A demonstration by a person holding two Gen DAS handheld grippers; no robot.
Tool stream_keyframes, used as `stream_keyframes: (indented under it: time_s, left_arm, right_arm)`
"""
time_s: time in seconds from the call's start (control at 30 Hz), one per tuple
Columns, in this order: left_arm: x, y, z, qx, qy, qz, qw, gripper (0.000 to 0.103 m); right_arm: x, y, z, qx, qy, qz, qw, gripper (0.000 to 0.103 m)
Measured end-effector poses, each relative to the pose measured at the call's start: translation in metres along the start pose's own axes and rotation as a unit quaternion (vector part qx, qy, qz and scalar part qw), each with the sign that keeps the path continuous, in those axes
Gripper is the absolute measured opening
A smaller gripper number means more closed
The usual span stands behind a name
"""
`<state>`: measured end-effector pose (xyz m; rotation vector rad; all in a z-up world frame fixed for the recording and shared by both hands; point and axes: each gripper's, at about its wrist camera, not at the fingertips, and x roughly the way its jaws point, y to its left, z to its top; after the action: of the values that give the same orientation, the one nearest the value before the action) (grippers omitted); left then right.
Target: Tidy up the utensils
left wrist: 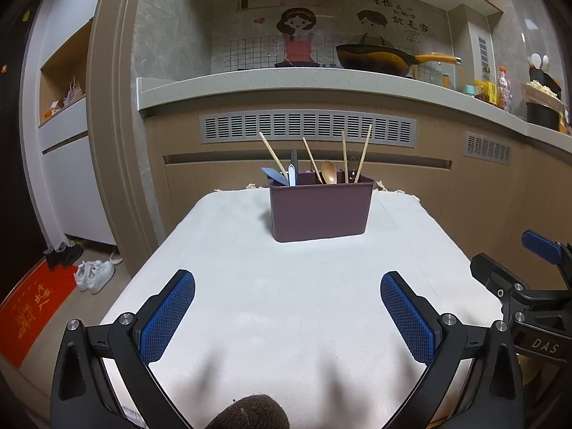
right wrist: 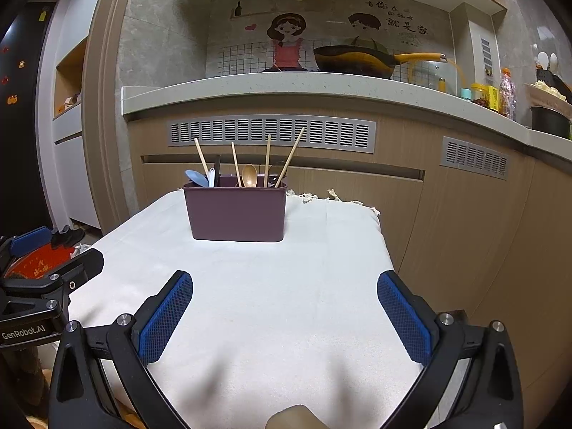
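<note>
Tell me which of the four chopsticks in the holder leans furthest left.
The leftmost chopstick, rising beside the blue spoon at the left end of the maroon holder. Its tip tilts clearly leftward; the two right ones stand nearly upright or lean right.

Utensils (left wrist: 328, 171) in holder (left wrist: 320, 211) on table (left wrist: 286, 286).

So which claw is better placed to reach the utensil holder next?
Probably left, narrowly. The holder sits almost dead ahead of the open left claw; from the open right claw it lies off to the left.
</note>
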<state>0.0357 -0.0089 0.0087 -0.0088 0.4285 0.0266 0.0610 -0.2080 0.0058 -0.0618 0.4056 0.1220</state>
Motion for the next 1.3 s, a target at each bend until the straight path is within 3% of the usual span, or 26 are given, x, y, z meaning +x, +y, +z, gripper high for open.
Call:
stream_keyframes:
  time_s: [1.3]
  left_arm:
    - [0.0014, -0.0025, -0.0067, -0.002, 0.005, 0.000, 1.0000, 0.103]
  right_arm:
    - [0.0024, -0.0026, -0.0016, 0.006, 0.011, 0.005, 1.000, 0.103]
